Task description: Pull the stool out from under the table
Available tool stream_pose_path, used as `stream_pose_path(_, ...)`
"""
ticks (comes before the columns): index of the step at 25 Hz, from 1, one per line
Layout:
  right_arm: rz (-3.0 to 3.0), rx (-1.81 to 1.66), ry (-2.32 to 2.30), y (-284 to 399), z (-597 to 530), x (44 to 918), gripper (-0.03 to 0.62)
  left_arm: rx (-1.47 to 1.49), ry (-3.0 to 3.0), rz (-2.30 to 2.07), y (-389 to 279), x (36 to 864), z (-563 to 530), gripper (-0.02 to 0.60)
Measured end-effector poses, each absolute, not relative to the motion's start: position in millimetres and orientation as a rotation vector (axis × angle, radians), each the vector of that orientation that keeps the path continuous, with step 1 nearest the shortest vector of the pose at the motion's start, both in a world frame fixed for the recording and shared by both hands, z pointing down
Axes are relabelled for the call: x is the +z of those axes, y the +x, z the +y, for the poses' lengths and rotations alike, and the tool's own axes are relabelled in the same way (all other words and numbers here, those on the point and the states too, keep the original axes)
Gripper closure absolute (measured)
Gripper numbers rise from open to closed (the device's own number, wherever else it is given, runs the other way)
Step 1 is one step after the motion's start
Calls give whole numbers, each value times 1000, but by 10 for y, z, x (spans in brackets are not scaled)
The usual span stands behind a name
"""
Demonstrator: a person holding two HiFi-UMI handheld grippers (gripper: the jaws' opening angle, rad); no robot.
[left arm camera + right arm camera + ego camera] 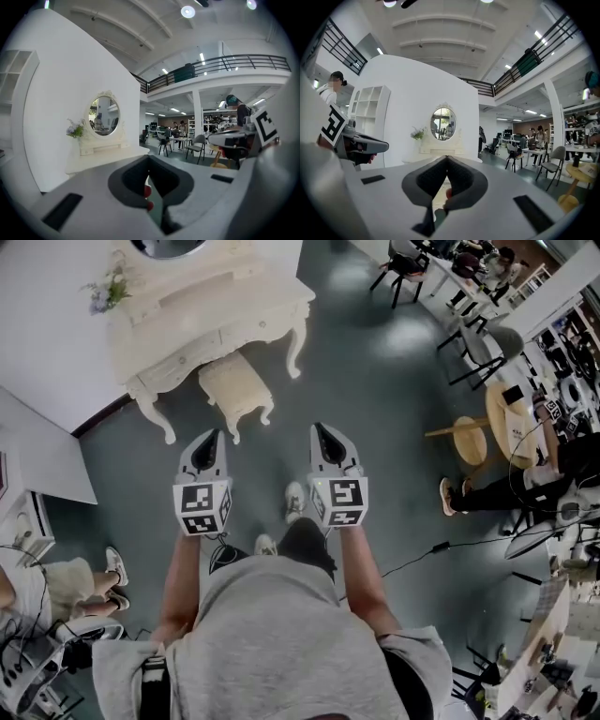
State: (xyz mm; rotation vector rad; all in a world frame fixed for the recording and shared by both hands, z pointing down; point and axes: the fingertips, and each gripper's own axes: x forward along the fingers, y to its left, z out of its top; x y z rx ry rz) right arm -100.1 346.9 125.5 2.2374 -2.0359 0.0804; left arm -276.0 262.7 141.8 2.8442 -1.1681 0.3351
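A cream cushioned stool with curved legs stands half tucked under the white dressing table, which carries an oval mirror and a small bunch of flowers. My left gripper is shut and empty, hovering just short of the stool's near edge. My right gripper is also shut and empty, off to the stool's right over bare floor. In the left gripper view the left gripper has its jaws together, and in the right gripper view the right gripper points level at the table ahead.
A white cabinet stands at the left with a seated person's shoes beside it. To the right are a round wooden stool, a seated person's legs, chairs and a floor cable.
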Motion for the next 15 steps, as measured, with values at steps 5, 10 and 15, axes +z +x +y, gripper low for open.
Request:
stream_pose_path(5, -2081, 99, 2208, -834, 3062, 1296, 580, 362, 2817, -1207, -2614, 1468, 2283, 578)
stream_pose_path(10, -2115, 125, 2183, -526, 2475, 1410, 580, 374, 2796, -1229, -2321, 1563, 1776, 578)
stream_pose_path(15, -2175, 186, 2132, -270, 1844, 1515, 580, 420, 2755, -1279, -2061, 1632, 1228, 578)
